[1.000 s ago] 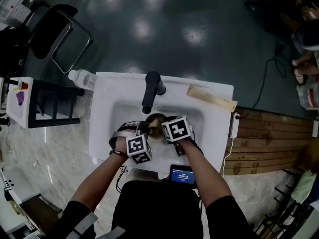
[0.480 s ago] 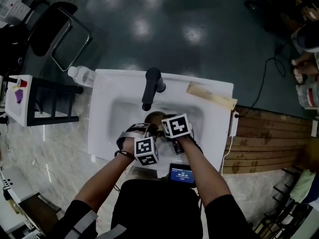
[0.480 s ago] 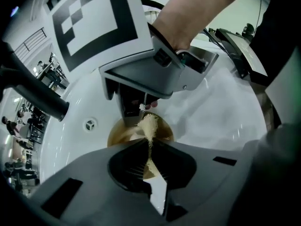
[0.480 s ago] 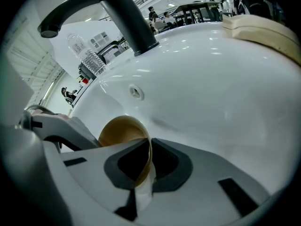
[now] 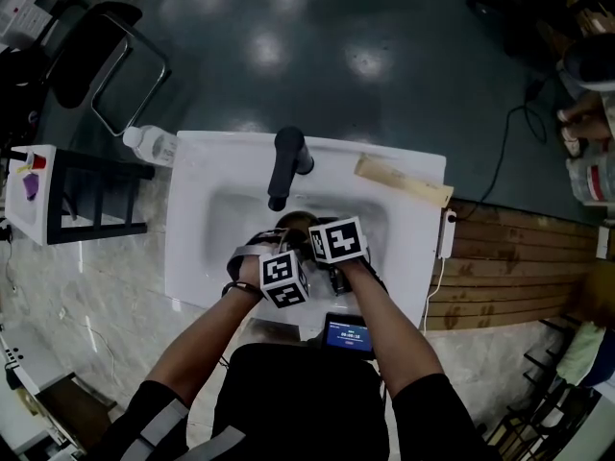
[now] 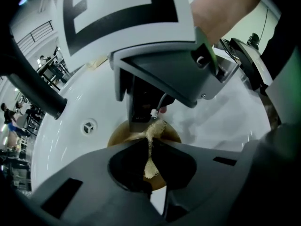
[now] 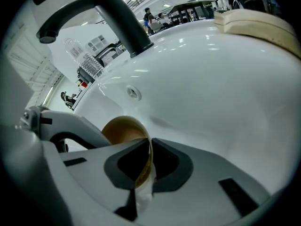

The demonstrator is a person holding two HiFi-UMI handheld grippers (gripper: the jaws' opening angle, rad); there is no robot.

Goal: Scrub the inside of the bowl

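White ceramic sink [image 5: 192,248] fills the middle of the head view, its black faucet [image 5: 283,166] rising at twelve o'clock of the basin. A brown bowl [image 5: 296,225] lies in the basin just at six o'clock of the spout, tipped on its side so the opening faces the person.

Seen from its own camera, the right gripper [image 7: 149,147] has its jaws pinched together on the bowl's thin rim – one pad inside the wall, one outside. The drain [image 7: 133,92] shows at twelve o'clock of the bowl.

The left gripper [image 6: 149,147] is clamped on a thin yellowish scrub pad [image 6: 149,166], whose free end reaches up to the bowl's edge right under the right gripper's body.

In the head view both marker cubes sit side by side over the bowl. On the sink's rim a pale plank [image 5: 404,182] lies at two o'clock; a clear plastic bottle [image 5: 152,145] stands at ten o'clock.
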